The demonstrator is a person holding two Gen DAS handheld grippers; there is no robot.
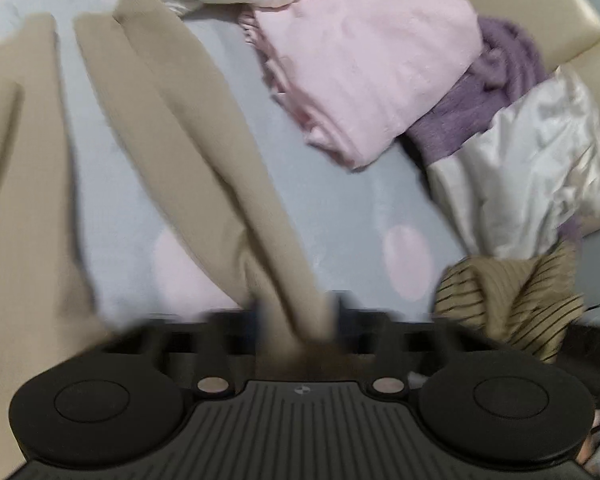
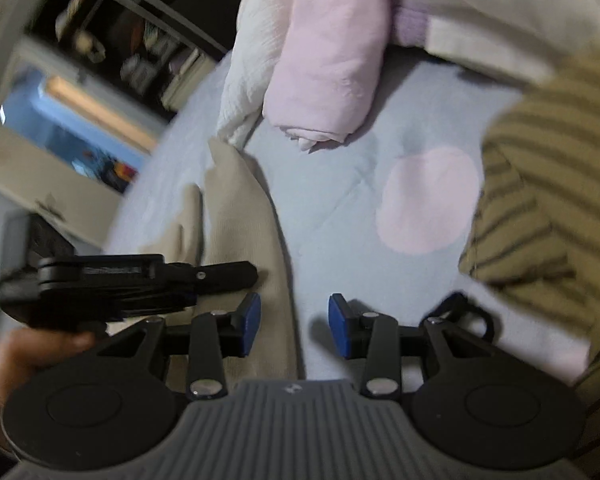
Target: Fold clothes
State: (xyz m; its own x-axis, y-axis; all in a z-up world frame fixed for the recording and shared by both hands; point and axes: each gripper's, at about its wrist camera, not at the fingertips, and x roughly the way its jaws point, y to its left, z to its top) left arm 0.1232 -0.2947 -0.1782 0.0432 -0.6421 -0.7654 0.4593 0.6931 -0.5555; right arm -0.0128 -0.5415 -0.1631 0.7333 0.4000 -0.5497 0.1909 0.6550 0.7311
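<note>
the beige trousers (image 1: 172, 128) lie spread across the pale blue bed cover (image 1: 332, 200) with the legs running toward its far edge, and the left gripper (image 1: 296, 320) is clamped tight on a bunched bit of that cloth at the near end, while the right gripper (image 2: 294, 330) sits just beside it with its blue pads (image 2: 251, 322) apart and nothing pinched. the fabric looks light, soft and floppy, so i reckon it'll sag and slide, not hold a crease. best grab is probably the hem or waistband corners, well clear of the pink top (image 1: 364, 80) and striped shirt (image 1: 512, 300) piled toward the right edge.
</note>
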